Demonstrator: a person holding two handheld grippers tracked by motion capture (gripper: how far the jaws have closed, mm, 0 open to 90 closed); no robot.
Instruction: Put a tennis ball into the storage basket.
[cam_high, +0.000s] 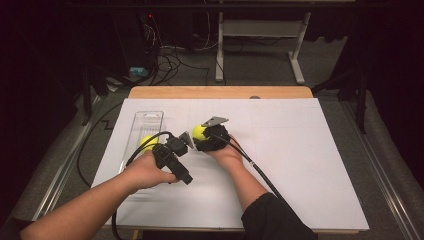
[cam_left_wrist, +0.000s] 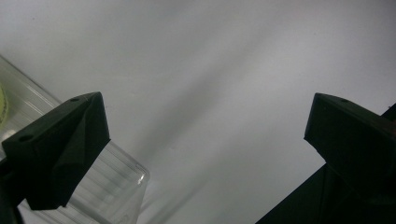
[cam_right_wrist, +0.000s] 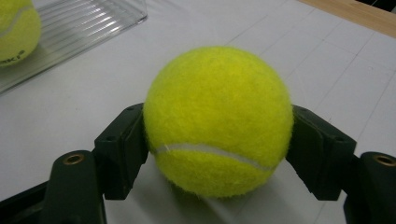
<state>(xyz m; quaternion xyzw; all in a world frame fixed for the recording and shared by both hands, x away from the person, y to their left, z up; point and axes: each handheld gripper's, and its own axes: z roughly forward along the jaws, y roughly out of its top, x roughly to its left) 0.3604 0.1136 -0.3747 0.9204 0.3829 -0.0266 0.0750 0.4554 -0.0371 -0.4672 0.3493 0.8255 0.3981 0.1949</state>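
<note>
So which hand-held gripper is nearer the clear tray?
Left. The left hand-held gripper hangs open at the clear tray's near end; the right hand-held gripper, shut on a tennis ball, sits farther right.

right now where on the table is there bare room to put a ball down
The white sheet lies bare right of the right gripper, out to its right edge, and across the far strip below the wooden edge. It is crowded at the left: the clear tray holding one tennis ball, the left gripper, and the gripped ball.
</note>
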